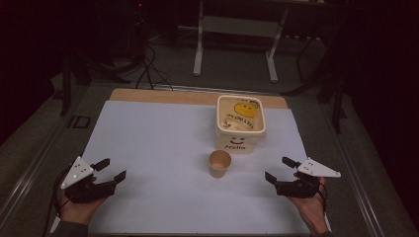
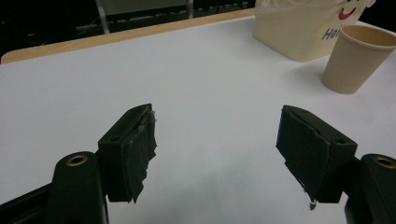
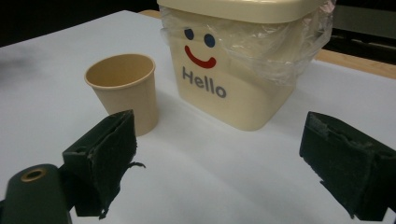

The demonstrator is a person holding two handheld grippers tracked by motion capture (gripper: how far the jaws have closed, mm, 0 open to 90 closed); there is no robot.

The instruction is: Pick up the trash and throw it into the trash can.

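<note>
On the white table [image 1: 148, 148] there was 1 tan paper cup [image 1: 220, 163], 1 cream plastic bin [image 1: 240, 124] with a clear liner, and 2 black two-jaw grippers: the left gripper [image 1: 111, 170] and the right gripper [image 1: 278, 169].

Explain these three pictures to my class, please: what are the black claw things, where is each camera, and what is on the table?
A person sits at a table with a hand-held two-jaw gripper in each hand. The high view looks down from above: left gripper, right gripper. The other two pictures come from cameras riding on each gripper, looking along its black jaws. On the white surface stand a paper cup and, just behind it, a cream tub lined with clear plastic, printed with a smiley and "Hello". Both grippers are open and hold nothing.
</note>
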